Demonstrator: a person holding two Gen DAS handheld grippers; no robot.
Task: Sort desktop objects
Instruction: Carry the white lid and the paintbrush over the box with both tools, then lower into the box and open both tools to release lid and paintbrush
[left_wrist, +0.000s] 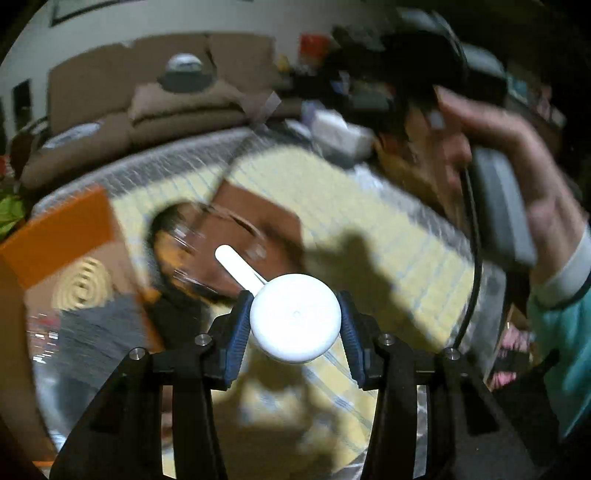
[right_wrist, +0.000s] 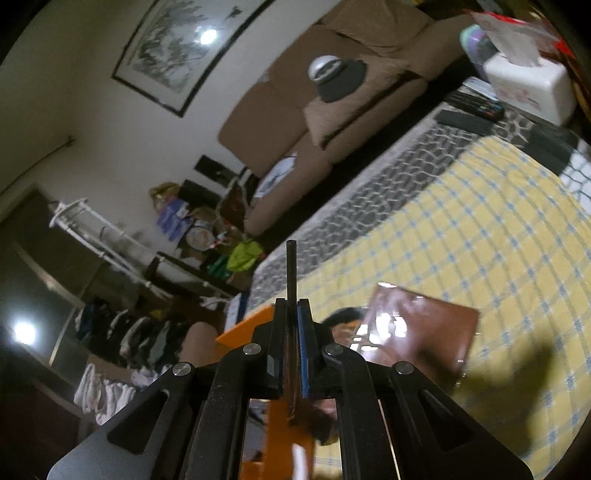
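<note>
My left gripper (left_wrist: 295, 312) is shut on a white round disc (left_wrist: 293, 325) with a flat white handle (left_wrist: 236, 266) that points away from me; the blue pads press its two sides. It hangs above a yellow checked cloth (left_wrist: 369, 229). My right gripper (right_wrist: 293, 306) is shut on a thin black stick (right_wrist: 291, 266), which stands straight out beyond the fingertips. A brown plastic-wrapped box (right_wrist: 417, 332) lies on the cloth (right_wrist: 480, 229) just beyond it, also seen in the left wrist view as the brown box (left_wrist: 255, 221). The left wrist view is blurred.
An orange box (left_wrist: 62, 232) sits at the left, by a coiled beige spiral (left_wrist: 83, 286). A person's hand (left_wrist: 491, 147) holds the other gripper's grey handle (left_wrist: 498, 206) at the right. A white tissue box (right_wrist: 528, 85) and dark remotes (right_wrist: 469, 110) lie at the table's far end. A brown sofa (right_wrist: 332, 110) stands behind.
</note>
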